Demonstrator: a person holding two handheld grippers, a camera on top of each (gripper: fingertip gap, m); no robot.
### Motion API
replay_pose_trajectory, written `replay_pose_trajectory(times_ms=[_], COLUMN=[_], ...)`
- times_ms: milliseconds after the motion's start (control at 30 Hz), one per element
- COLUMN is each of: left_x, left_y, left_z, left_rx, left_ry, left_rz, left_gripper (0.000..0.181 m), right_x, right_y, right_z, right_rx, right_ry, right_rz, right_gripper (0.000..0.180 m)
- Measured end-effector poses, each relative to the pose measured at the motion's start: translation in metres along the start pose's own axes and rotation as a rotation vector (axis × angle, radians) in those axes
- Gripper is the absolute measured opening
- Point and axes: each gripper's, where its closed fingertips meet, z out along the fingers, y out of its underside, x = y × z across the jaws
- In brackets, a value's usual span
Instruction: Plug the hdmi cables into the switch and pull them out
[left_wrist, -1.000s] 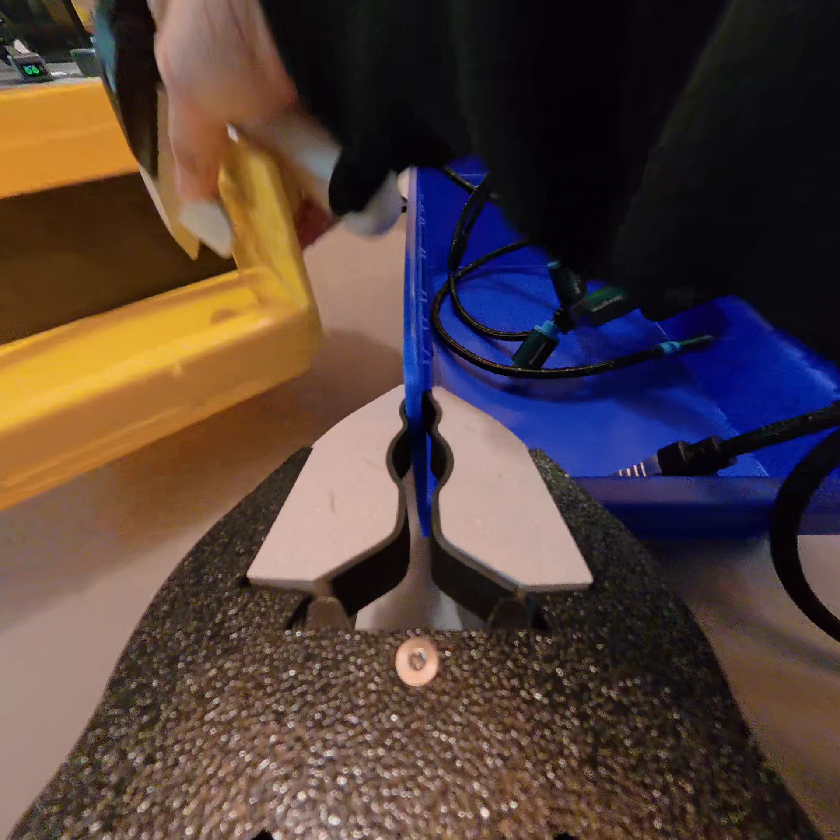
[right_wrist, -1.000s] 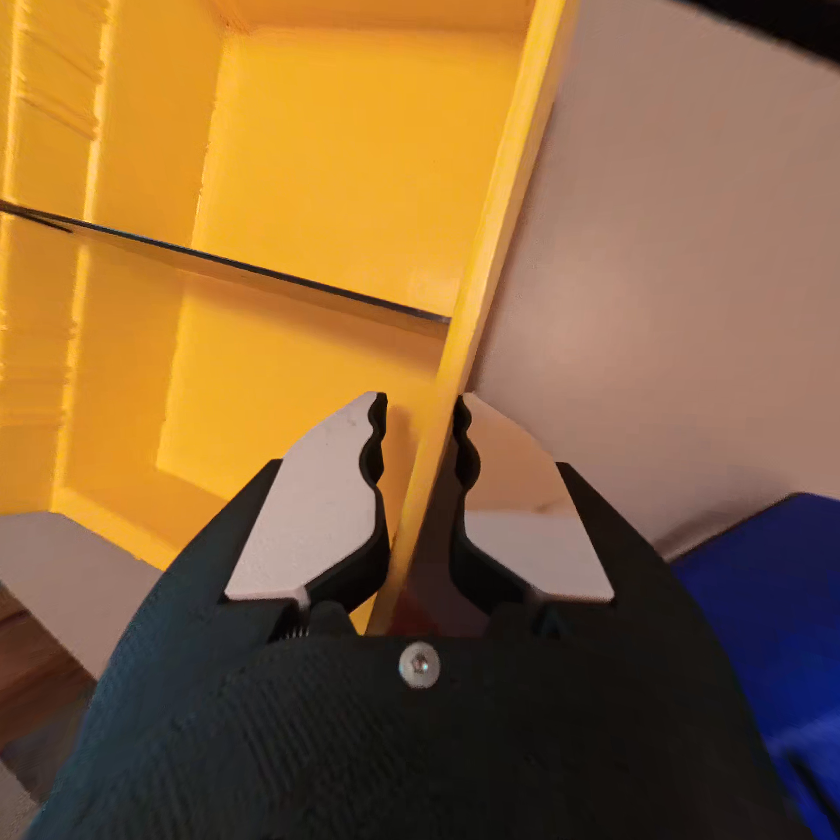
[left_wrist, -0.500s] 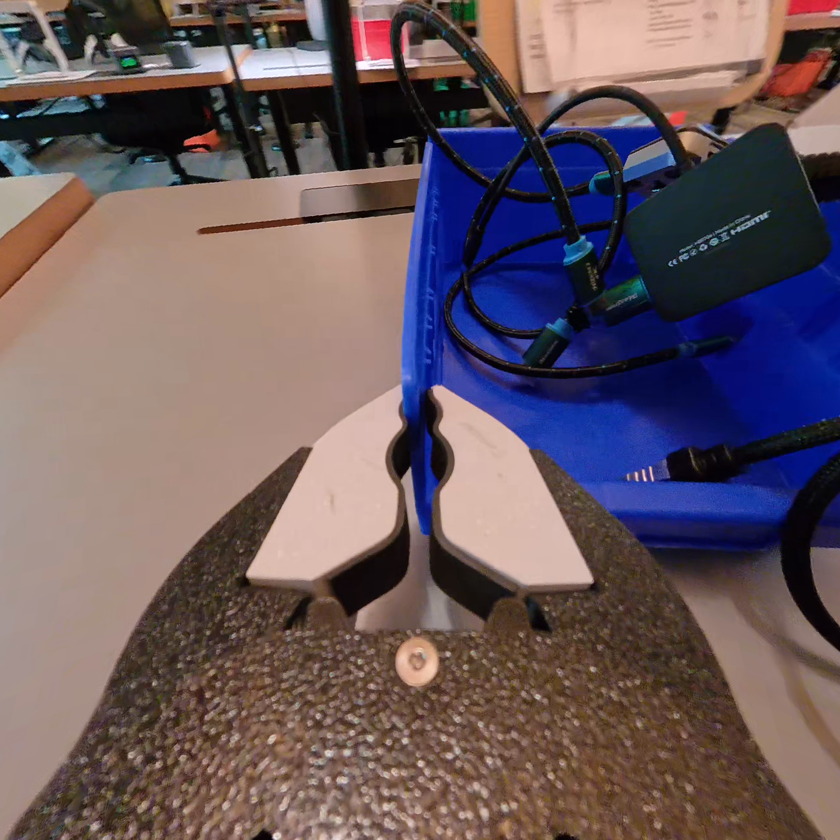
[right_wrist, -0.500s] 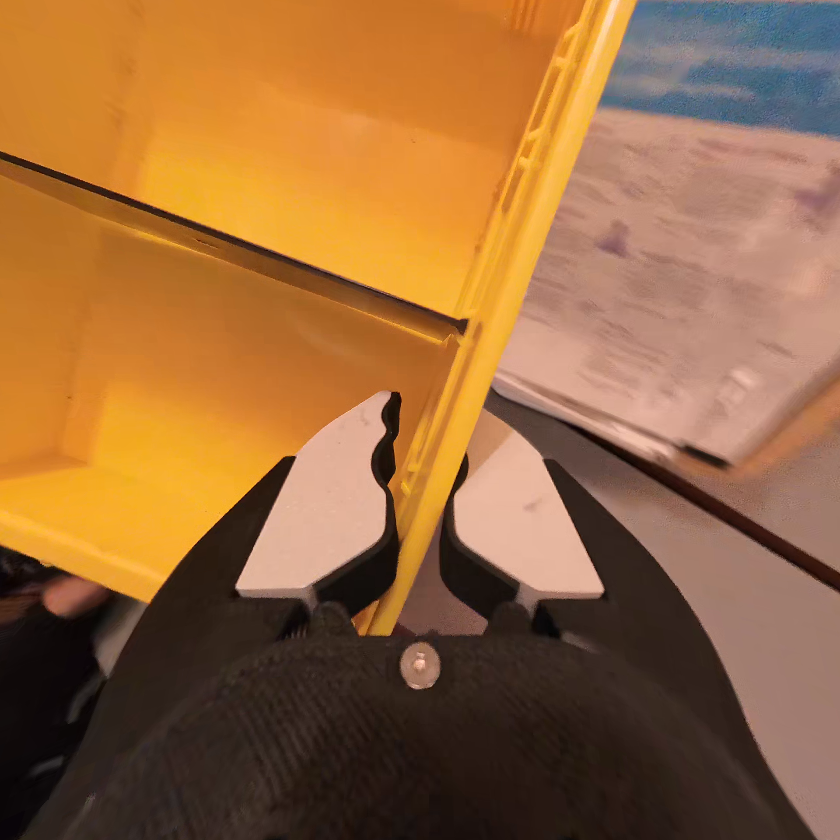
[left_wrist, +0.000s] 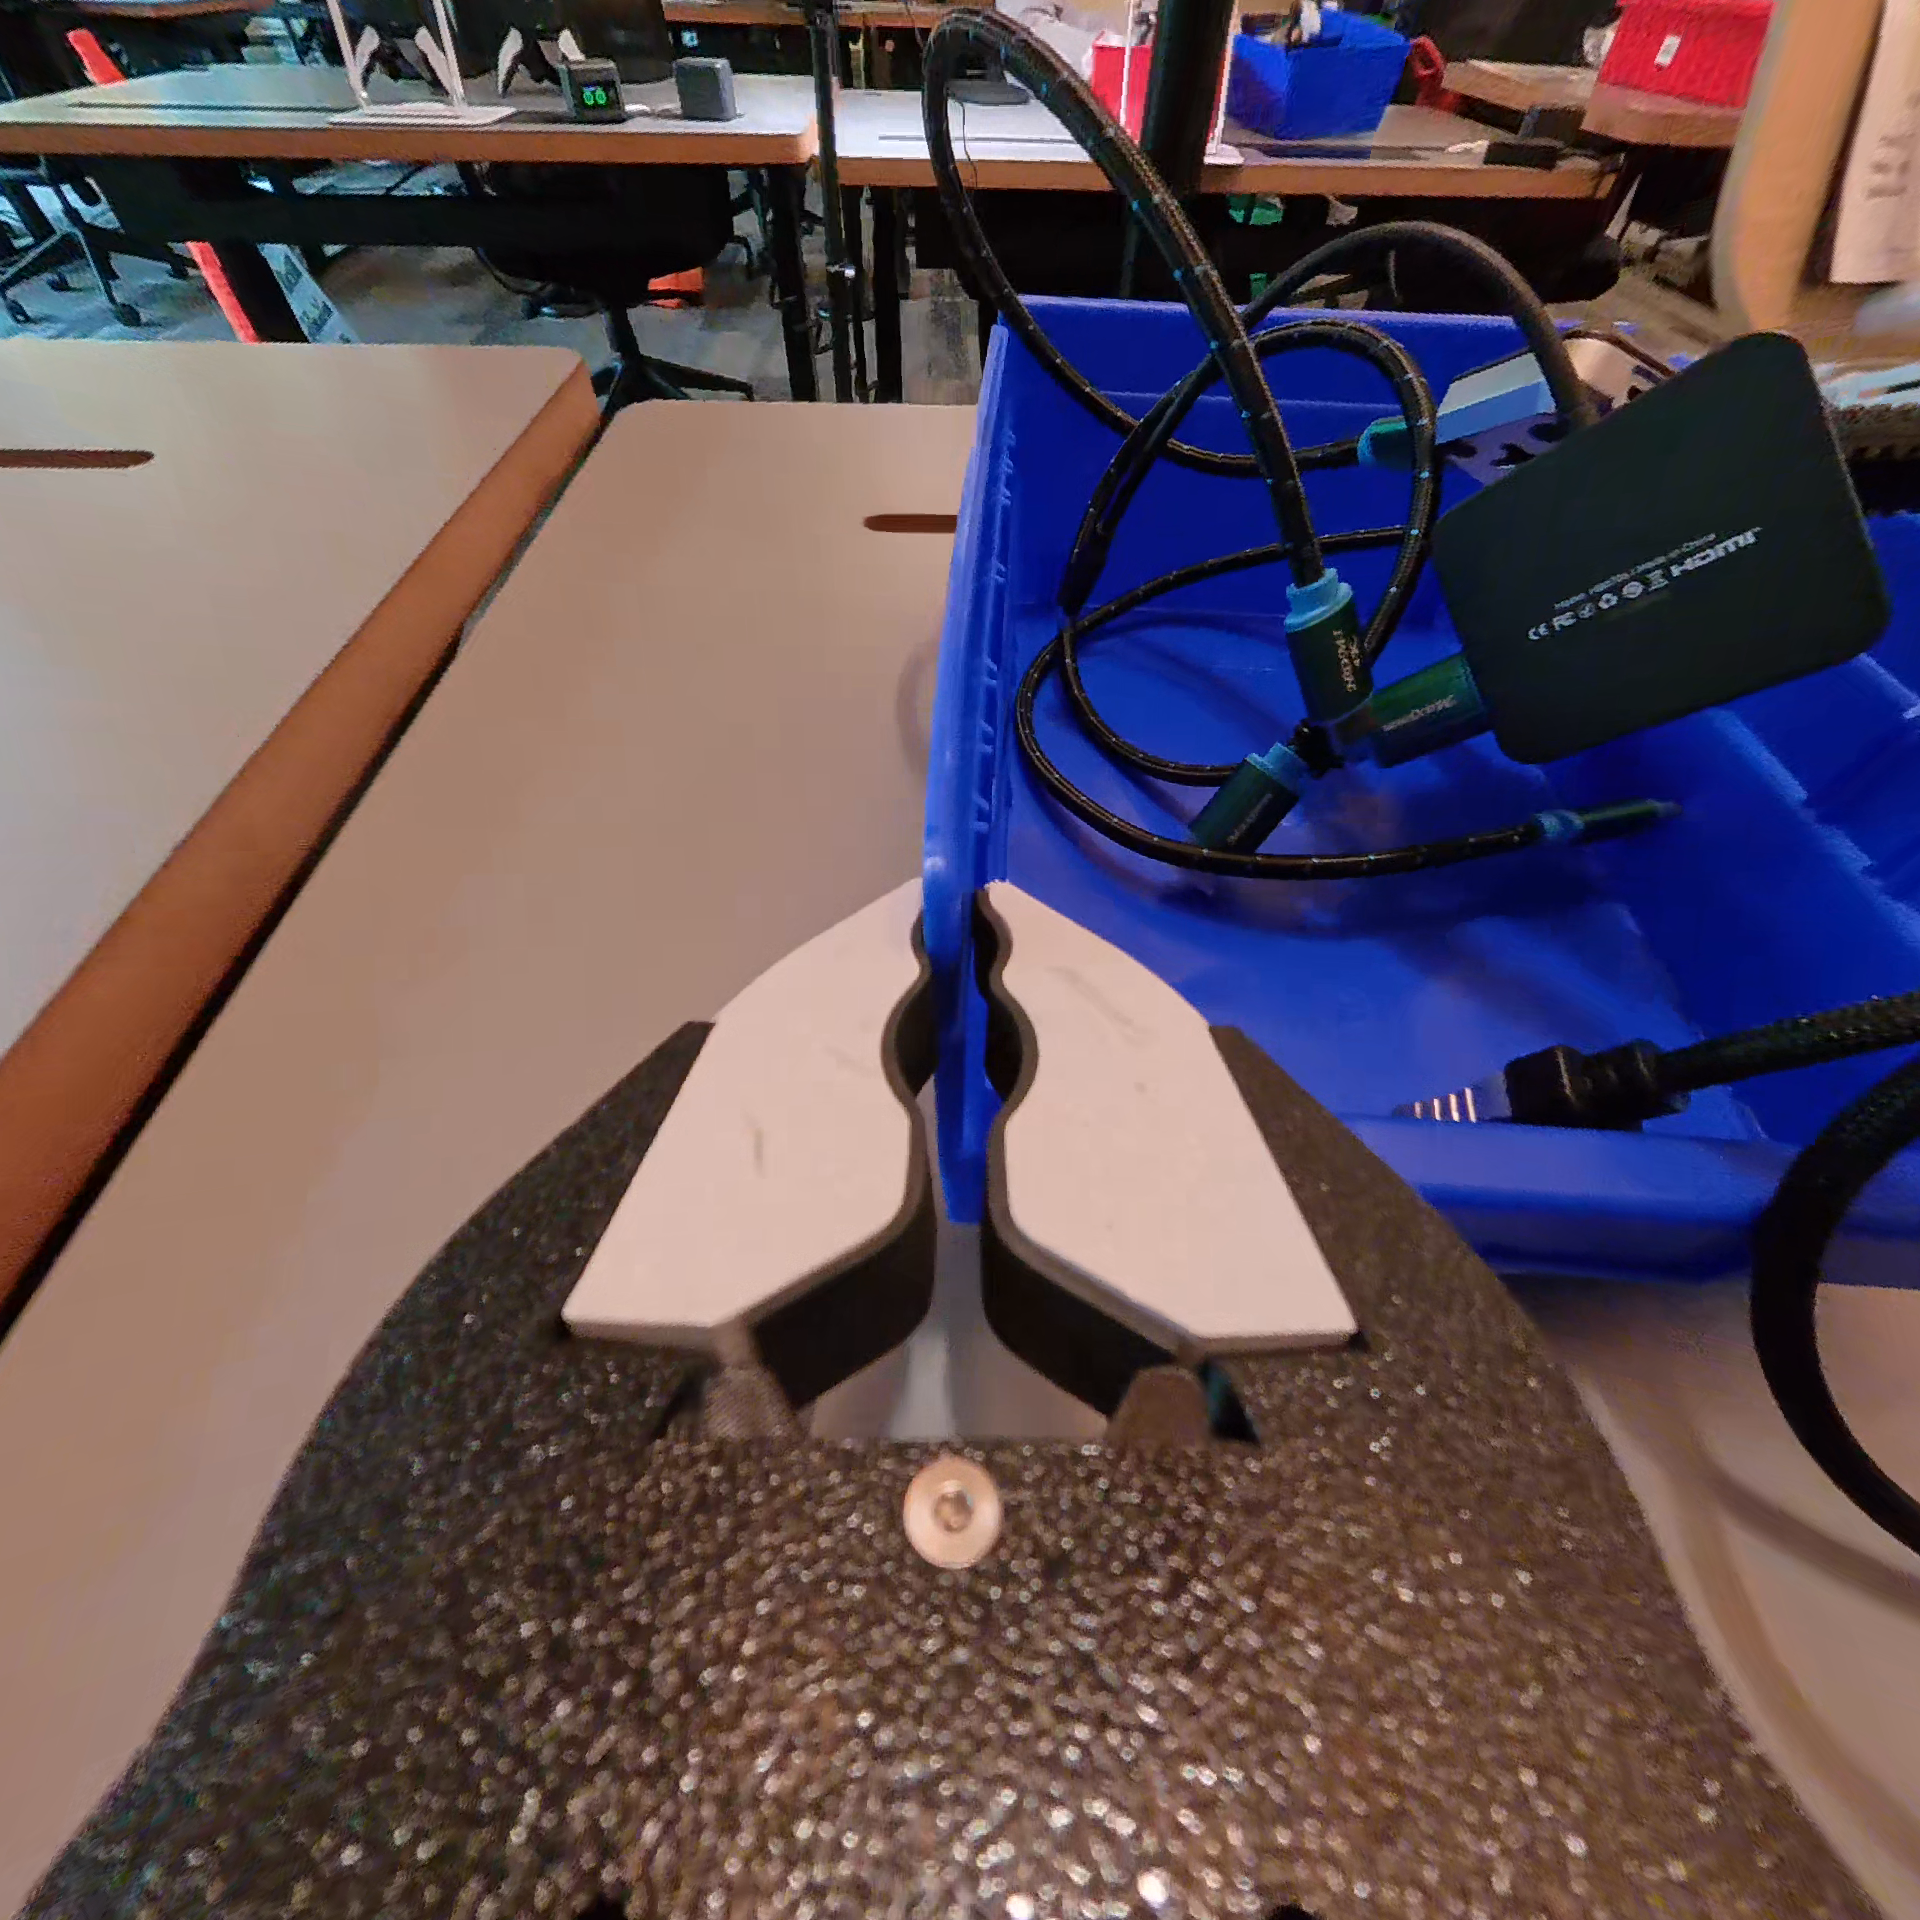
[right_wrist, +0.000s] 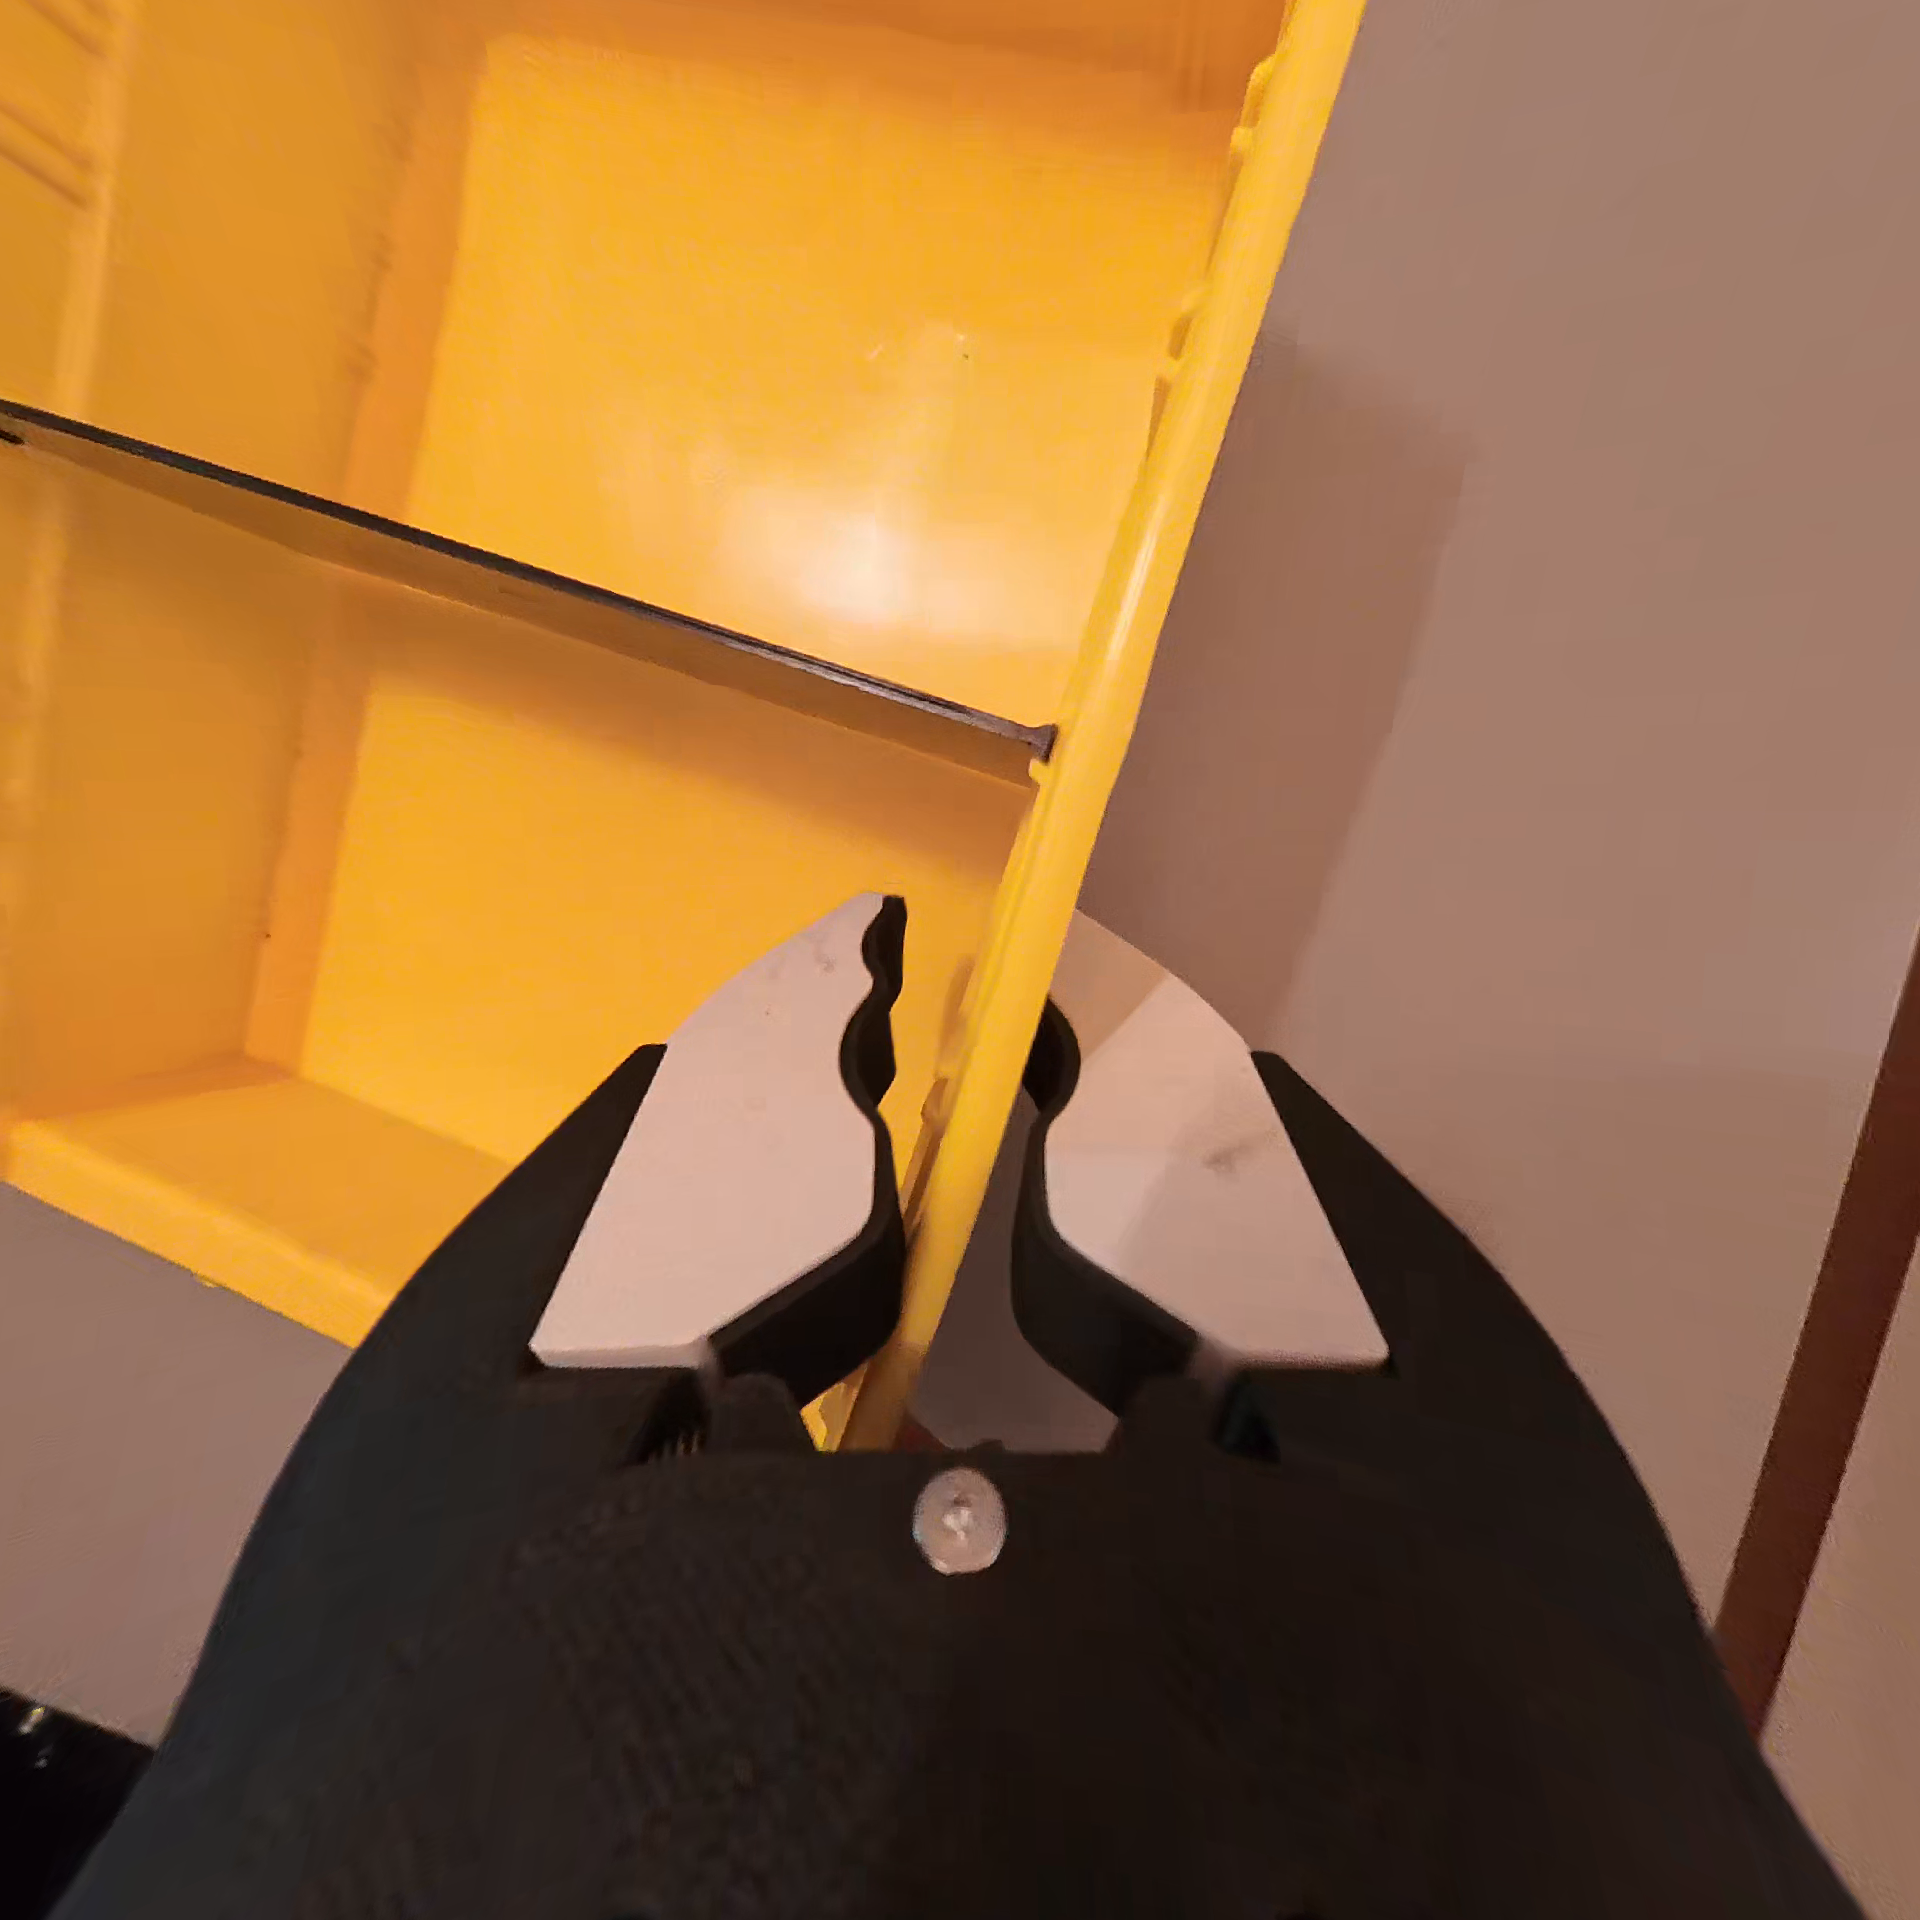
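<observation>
My left gripper (left_wrist: 951, 935) is shut on the left wall of a blue bin (left_wrist: 966, 748) that stands on the table. Inside the bin lies a black HDMI switch (left_wrist: 1652, 551), leaning on the right side, with black braided HDMI cables (left_wrist: 1174, 260) coiled beside it; two teal-collared plugs (left_wrist: 1325, 644) sit at its lower left edge. Another black cable plug (left_wrist: 1558, 1081) lies at the bin's near edge. My right gripper (right_wrist: 961, 935) is shut on the right wall of a yellow bin (right_wrist: 1132, 665) with a dark divider (right_wrist: 520, 571).
The beige table (left_wrist: 623, 779) stretches left of the blue bin, with a second table (left_wrist: 208, 582) beside it across a gap. Desks, chairs and another blue bin (left_wrist: 1320, 62) stand in the background. A thick black cable loop (left_wrist: 1808, 1299) lies at the right.
The right gripper has carried the yellow bin out of the left wrist view and now holds it over a table surface. The left gripper still grips the blue bin wall; its view has shifted.
</observation>
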Motion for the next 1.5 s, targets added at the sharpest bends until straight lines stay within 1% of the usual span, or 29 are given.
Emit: replay_pose_trajectory(times_ms=[133,200,367,500,533,600,633,667,733,767,833,900,967,1000,1067,1133,1200,1267,1300,1433,1500], left_x=[-0.021,-0.024,-0.025,-0.025,-0.025,-0.031,-0.036,-0.038,-0.026,-0.012,0.016,0.050,0.081,0.090,0.103,0.116,0.128,0.139,0.144,0.158,0.154], left_y=[-0.005,-0.006,-0.007,-0.016,-0.018,-0.024,-0.027,-0.031,-0.044,-0.050,-0.058,-0.066,-0.073,-0.077,-0.081,-0.085,-0.089,-0.087,-0.086,-0.079,-0.069], left_z=[0.014,0.017,0.016,0.006,0.003,-0.007,-0.013,-0.018,-0.022,-0.021,-0.016,-0.008,0.005,0.013,0.029,0.041,0.049,0.053,0.053,0.058,0.065], left_rx=[-0.014,-0.028,-0.099,-0.146,-0.167,-0.208,-0.237,-0.257,-0.237,-0.219,-0.221,-0.246,-0.277,-0.290,-0.323,-0.345,-0.363,-0.418,-0.446,-0.559,-0.665], left_ry=[-0.025,-0.032,-0.040,-0.105,-0.125,-0.201,-0.248,-0.267,-0.228,-0.169,-0.050,0.085,0.192,0.214,0.212,0.218,0.201,0.172,0.152,0.061,0.003], left_rz=[0.029,0.035,0.079,0.181,0.208,0.270,0.299,0.311,0.297,0.291,0.251,0.169,0.111,0.107,0.121,0.142,0.218,0.342,0.417,0.736,0.794], left_gripper=[0.004,0.005,0.007,0.019,0.020,0.020,0.026,0.028,0.031,0.033,0.038,0.047,0.052,0.053,0.053,0.054,0.055,0.056,0.056,0.043,0.043], right_x=[0.024,0.025,0.031,0.030,0.033,0.045,0.049,0.053,0.049,0.040,0.006,-0.048,-0.102,-0.127,-0.167,-0.189,-0.201,-0.199,-0.199,-0.207,-0.209], right_y=[0.015,0.011,-0.003,-0.015,-0.015,-0.014,-0.017,-0.020,-0.028,-0.032,-0.037,-0.039,-0.039,-0.038,-0.034,-0.027,-0.020,-0.018,-0.018,-0.015,-0.015], right_z=[0.018,0.022,0.030,0.035,0.035,0.024,0.013,-0.001,-0.036,-0.053,-0.078,-0.087,-0.086,-0.083,-0.075,-0.061,-0.045,-0.037,-0.036,-0.029,-0.028], right_rx=[-0.037,-0.032,-0.050,0.013,0.012,0.013,0.039,0.072,0.169,0.237,0.365,0.472,0.569,0.610,0.667,0.679,0.641,0.586,0.586,0.573,0.579], right_ry=[-0.005,-0.039,0.017,0.016,0.043,0.173,0.241,0.312,0.410,0.435,0.425,0.323,0.214,0.158,0.056,0.015,0.003,0.058,0.080,0.043,0.018], right_rz=[0.040,0.060,-0.003,-0.008,-0.008,-0.057,-0.095,-0.118,-0.142,-0.156,-0.193,-0.274,-0.354,-0.386,-0.431,-0.452,-0.494,-0.518,-0.529,-0.556,-0.541], right_gripper=[0.021,0.023,0.023,0.028,0.034,0.057,0.070,0.078,0.089,0.091,0.091,0.091,0.087,0.085,0.079,0.078,0.077,0.081,0.080,0.080,0.079])
